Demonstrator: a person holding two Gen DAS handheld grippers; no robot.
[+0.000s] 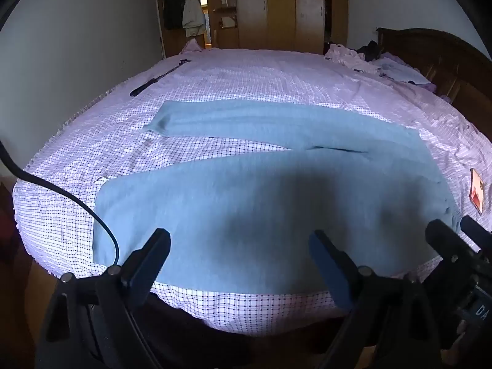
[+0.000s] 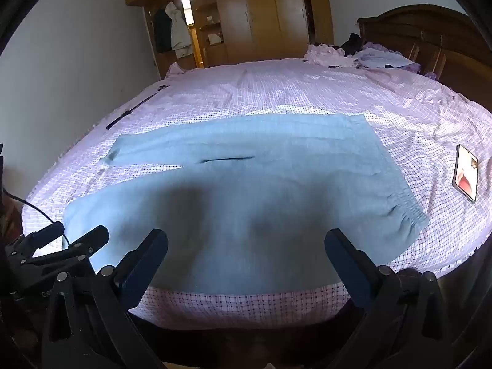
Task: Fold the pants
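Light blue pants (image 1: 261, 190) lie spread flat on the checked purple bed sheet (image 1: 246, 73), both legs running to the left and the elastic waistband (image 2: 409, 215) at the right. My left gripper (image 1: 240, 235) hovers open over the near leg at the bed's front edge, nothing between its fingers. To its right, my right gripper (image 2: 246, 233) is also open and empty above the seat of the pants (image 2: 246, 190). Each gripper shows at the edge of the other's view: the right gripper (image 1: 455, 230), the left gripper (image 2: 77, 236). A dark shadow falls on the near cloth.
A phone (image 2: 466, 173) lies on the sheet right of the waistband. A black rod (image 2: 135, 107) rests near the far left edge. Crumpled clothes (image 2: 353, 52) pile up by the wooden headboard (image 2: 430, 37). A black cable (image 1: 61, 190) crosses the near left corner. Wardrobes (image 2: 261, 15) stand behind.
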